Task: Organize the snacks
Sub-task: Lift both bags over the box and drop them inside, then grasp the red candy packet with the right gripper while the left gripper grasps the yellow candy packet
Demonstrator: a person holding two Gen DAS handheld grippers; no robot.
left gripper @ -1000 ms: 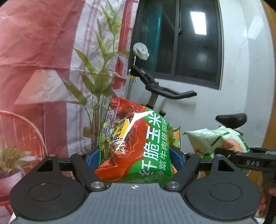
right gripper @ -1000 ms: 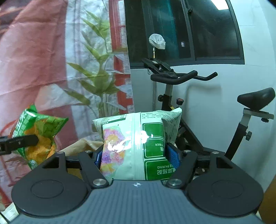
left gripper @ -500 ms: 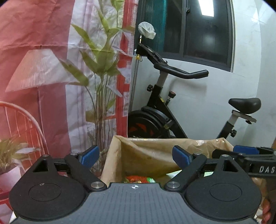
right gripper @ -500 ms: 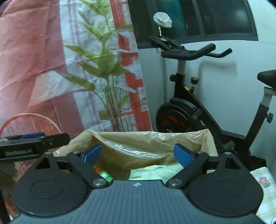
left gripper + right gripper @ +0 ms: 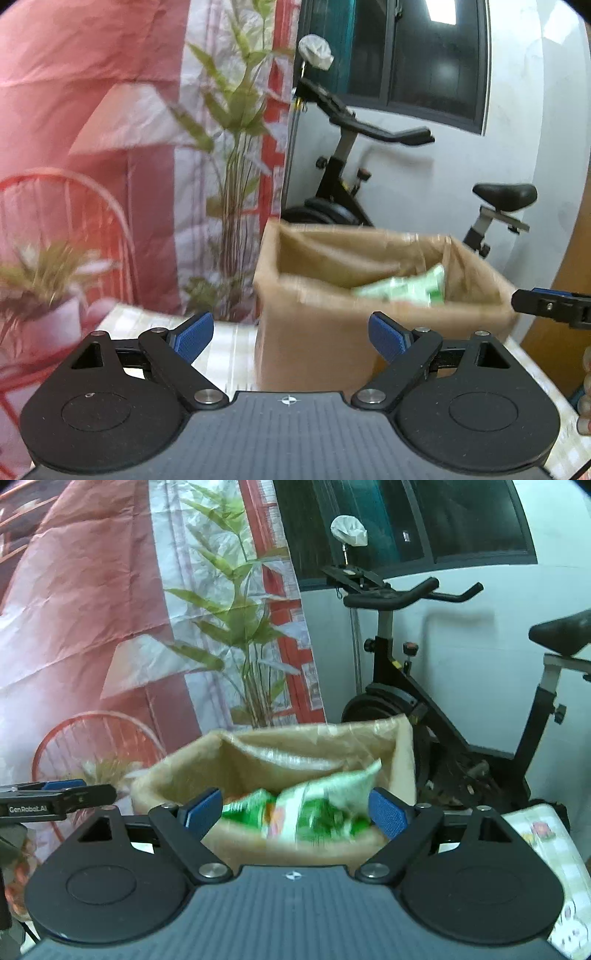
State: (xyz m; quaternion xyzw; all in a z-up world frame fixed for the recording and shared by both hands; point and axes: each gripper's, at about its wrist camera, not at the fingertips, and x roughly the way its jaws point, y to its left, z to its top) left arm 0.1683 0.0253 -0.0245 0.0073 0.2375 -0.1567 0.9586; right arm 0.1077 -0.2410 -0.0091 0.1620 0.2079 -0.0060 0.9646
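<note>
Snack packets [image 5: 317, 808], green and white, lying inside the open brown paper bag [image 5: 258, 760]; the print is blurred and cannot be read. In the left wrist view one pale green packet [image 5: 406, 288] shows over the bag's [image 5: 310, 332] near rim, leaning toward the right inner wall. The bag stands upright on a table with a pale checked cloth [image 5: 225, 354], its mouth wide.

Left gripper [image 5: 291, 336]: blue pads [image 5: 194, 334] spread wide with nothing between them, held on the near side of the bag, apart from it. Right gripper [image 5: 295, 812]: blue pads [image 5: 388, 812] likewise spread wide and empty, at the bag's near rim with the packets seen beyond the gap; its jaws have just closed a little, gripping nothing. Each gripper's tip appears at the edge of the other's view, the left one [image 5: 59, 799] level with the bag's left side. Fingers of a hand [image 5: 585, 387] show at the right edge.

Behind the bag: an exercise bike [image 5: 424, 701] against a white wall, a dark window [image 5: 417, 55] above it, and to the left a printed backdrop [image 5: 92, 110] showing plants and a red chair
</note>
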